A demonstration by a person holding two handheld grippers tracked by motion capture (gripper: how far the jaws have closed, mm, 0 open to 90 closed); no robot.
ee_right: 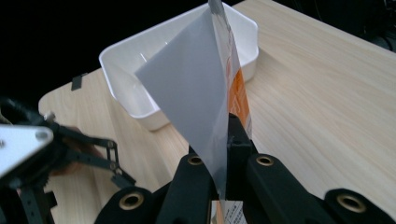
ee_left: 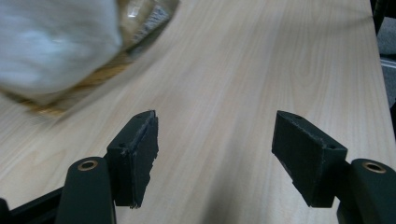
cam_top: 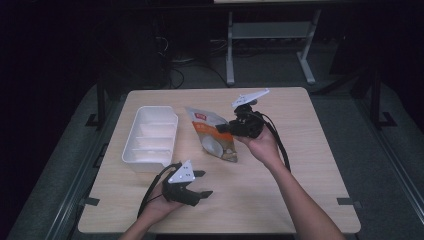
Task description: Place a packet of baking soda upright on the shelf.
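The right gripper (ee_right: pixel 224 140) is clamped on the edge of the snack pouch (ee_right: pixel 201 93), jaws pinched together on the thin film, and in its own view the silver back of the pouch fans up between them. From the high view that right gripper (cam_top: pixel 235 127) holds the pouch (cam_top: pixel 215 136) over the middle of the surface (cam_top: pixel 300 165), the printed face toward the camera, its lower end low over the wood or resting on it; I cannot tell which. Just to the left sits the white divided tray (cam_top: pixel 150 135), open side up, compartments bare.

Down near the front edge, the left gripper (cam_top: pixel 200 184) waits with its jaws spread wide and nothing between them. In its own view the left gripper (ee_left: pixel 215 158) faces across the wood grain, and a blurred end of the pouch (ee_left: pixel 60 46) looms at top left.

The step looks like carrying the pouch across to the tray. My call on doing it well: the grip is on an edge only, so the bag will want to swing and droop. Keep the pinch firm, move sideways smoothly, and lift enough that the hanging end clears the tray's near wall. The free gripper could come in under or beside the loose end to steady it. Lay the pouch flat along the tray, not jammed on a divider, and let go only once the tray bears its weight.
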